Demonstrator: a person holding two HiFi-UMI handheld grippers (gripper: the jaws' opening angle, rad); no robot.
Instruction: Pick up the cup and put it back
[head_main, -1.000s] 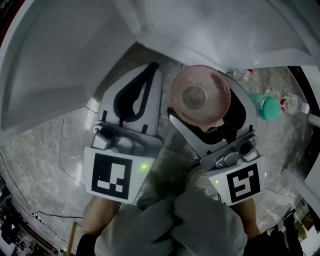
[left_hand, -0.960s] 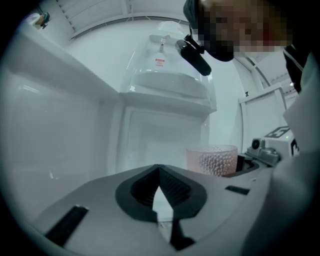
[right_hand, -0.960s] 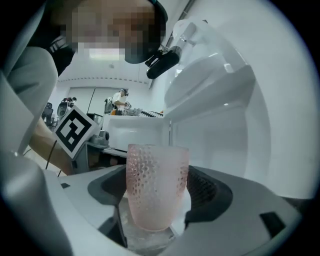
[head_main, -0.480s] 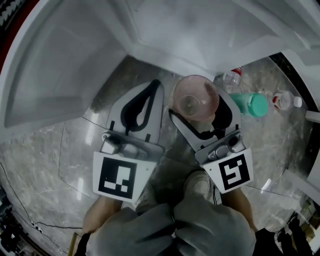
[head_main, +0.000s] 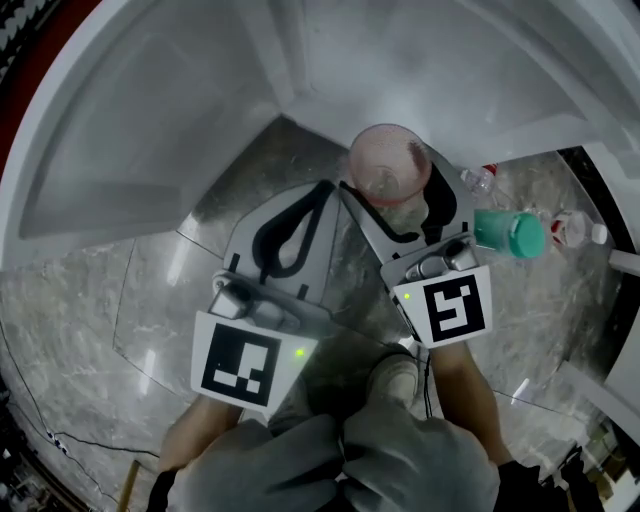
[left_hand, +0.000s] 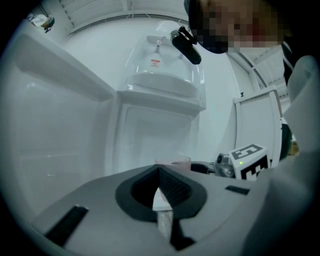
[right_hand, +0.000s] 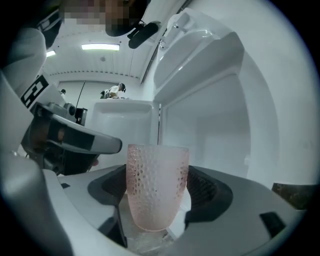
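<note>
Currently the right gripper (head_main: 392, 196) is clamped on the pink dimpled cup (head_main: 390, 164), one jaw pressed against each side of its lower half, and in the right gripper view the cup (right_hand: 156, 186) stands upright between them with its mouth up. It is held in the air in front of the open white cabinet (head_main: 160, 130); from the head view its rim overlaps the cabinet's lower edge. The left gripper (head_main: 322, 192) sits just beside it over the marble floor (head_main: 100, 310), its jaws closed tip to tip with nothing between them. A green-capped bottle (head_main: 508, 232) lies on the floor near the right gripper's marker cube (head_main: 448, 306)
</note>
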